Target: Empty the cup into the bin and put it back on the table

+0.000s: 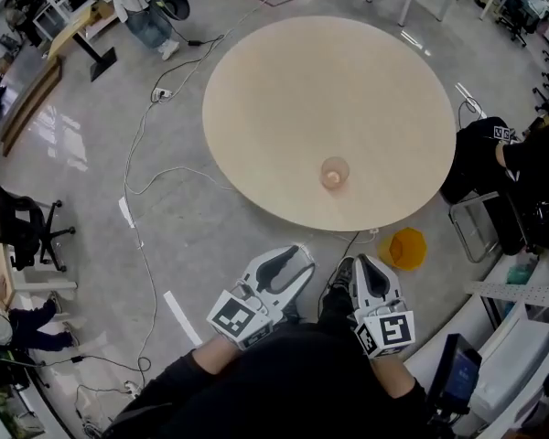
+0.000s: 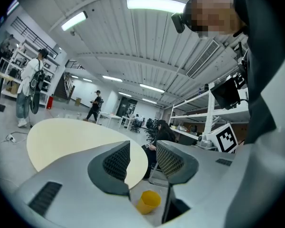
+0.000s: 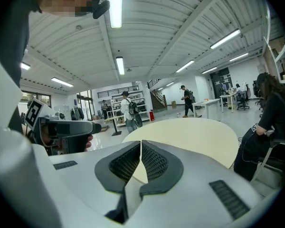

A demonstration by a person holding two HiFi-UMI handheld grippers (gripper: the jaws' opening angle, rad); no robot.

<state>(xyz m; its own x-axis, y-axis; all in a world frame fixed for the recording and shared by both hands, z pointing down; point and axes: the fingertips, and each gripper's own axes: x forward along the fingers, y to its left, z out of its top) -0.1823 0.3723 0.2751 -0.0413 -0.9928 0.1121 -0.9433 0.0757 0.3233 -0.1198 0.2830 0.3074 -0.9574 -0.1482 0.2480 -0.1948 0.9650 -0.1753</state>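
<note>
My left gripper (image 1: 291, 262) sits low in the head view, just left of centre. Its jaws stand apart with nothing between them. In the left gripper view the gap frames the near rim of the round worktop (image 2: 76, 139) and, lower down, the yellow bin (image 2: 148, 201). My right gripper (image 1: 364, 268) is just beside it, low and right of centre, with its jaws pressed together at the tips and nothing in them, as the right gripper view shows. Both grippers hang close to my body over the floor, short of the worktop's near rim.

The cup (image 1: 334, 173) stands upright on the worktop, above both grippers in the frame and close to the rim nearest me. It is well apart from either gripper and roughly in line with the space between them. Something pale orange shows inside it. In the head view the yellow bin stands on the floor just under the worktop's lower-right rim, to the right of the right gripper, near it but not touching.
</note>
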